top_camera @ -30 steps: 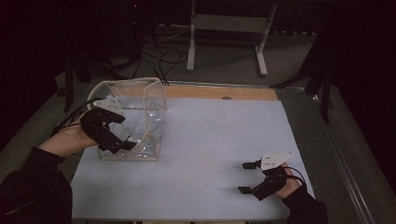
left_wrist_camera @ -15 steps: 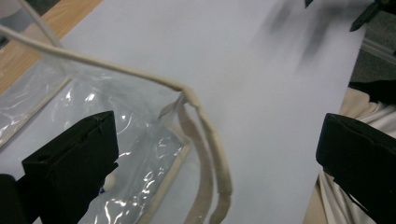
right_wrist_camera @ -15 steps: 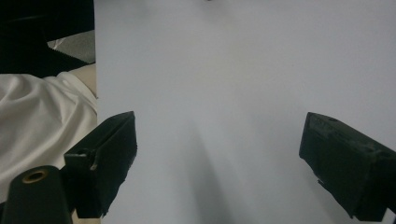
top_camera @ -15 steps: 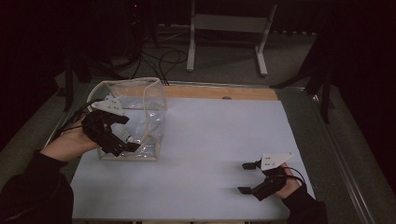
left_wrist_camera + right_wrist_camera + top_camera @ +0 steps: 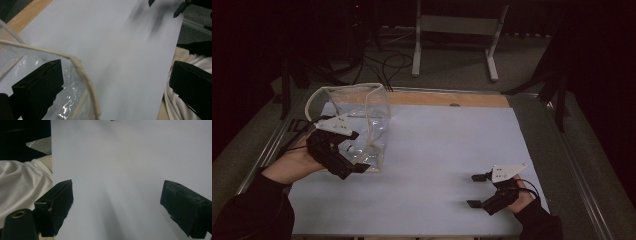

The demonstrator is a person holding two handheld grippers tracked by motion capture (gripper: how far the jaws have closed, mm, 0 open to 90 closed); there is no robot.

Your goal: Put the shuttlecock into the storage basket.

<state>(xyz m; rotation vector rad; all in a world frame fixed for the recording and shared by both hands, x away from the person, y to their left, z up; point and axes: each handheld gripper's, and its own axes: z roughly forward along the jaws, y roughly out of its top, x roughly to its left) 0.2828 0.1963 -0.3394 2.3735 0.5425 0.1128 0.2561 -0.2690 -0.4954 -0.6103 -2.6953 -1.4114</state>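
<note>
A white table top [image 5: 437, 165] with a wooden far edge is seen; a clear plastic bag [image 5: 362, 117] is stood on it at the left

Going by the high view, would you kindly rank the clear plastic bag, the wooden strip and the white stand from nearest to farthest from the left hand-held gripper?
1. Clear plastic bag: right at the left hand-held gripper, table's left.
2. Wooden strip: along the table's far edge.
3. White stand: on the floor beyond the table.
</note>
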